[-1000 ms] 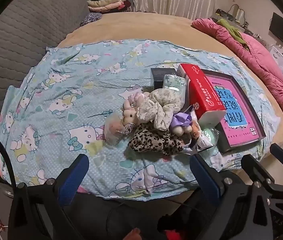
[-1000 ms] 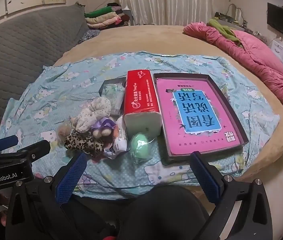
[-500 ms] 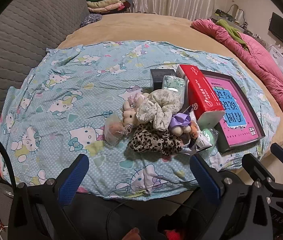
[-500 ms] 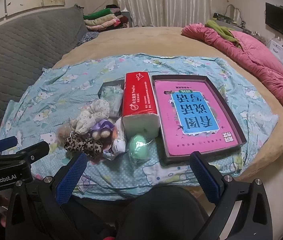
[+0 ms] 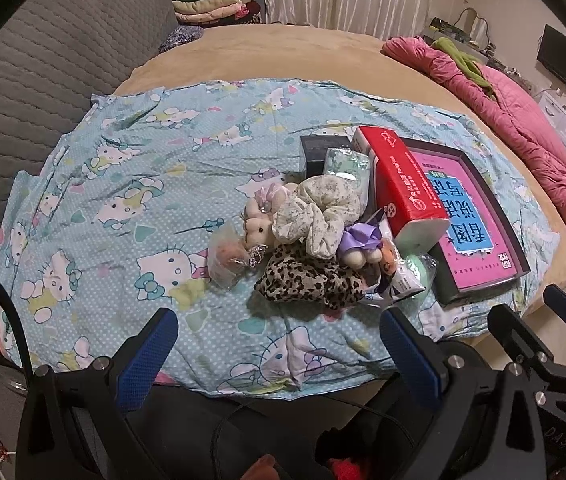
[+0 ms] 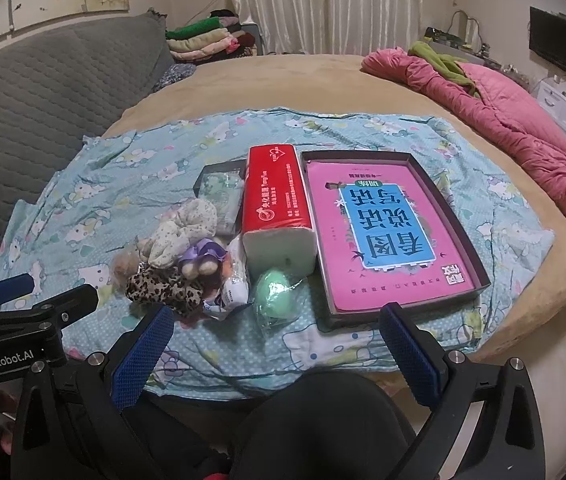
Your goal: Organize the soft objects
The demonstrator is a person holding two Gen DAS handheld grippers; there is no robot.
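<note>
A heap of soft things lies on the Hello Kitty sheet [image 5: 131,184]: a leopard scrunchie [image 5: 307,280] [image 6: 163,288], a floral scrunchie [image 5: 319,212] [image 6: 185,226], a small plush doll [image 5: 261,216], a purple-bowed plush [image 5: 359,246] [image 6: 203,258] and a bagged green sponge [image 6: 275,294] [image 5: 417,268]. A red tissue pack [image 5: 403,188] [image 6: 277,204] lies beside an open dark box [image 6: 479,264] holding a pink book [image 6: 383,232]. My left gripper [image 5: 279,350] and right gripper [image 6: 275,346] both hang open in front of the bed edge, holding nothing.
A pink quilt [image 6: 523,136] runs along the bed's right side. Grey quilted padding [image 5: 23,80] rises on the left, with folded clothes [image 6: 203,40] at the back. A small dark box [image 5: 319,148] with a green packet [image 5: 343,162] sits behind the heap. A dark seat [image 6: 323,420] is below.
Both grippers have pulled back and risen slightly, so the heap and box look a little farther off. Nothing on the bed has moved.
</note>
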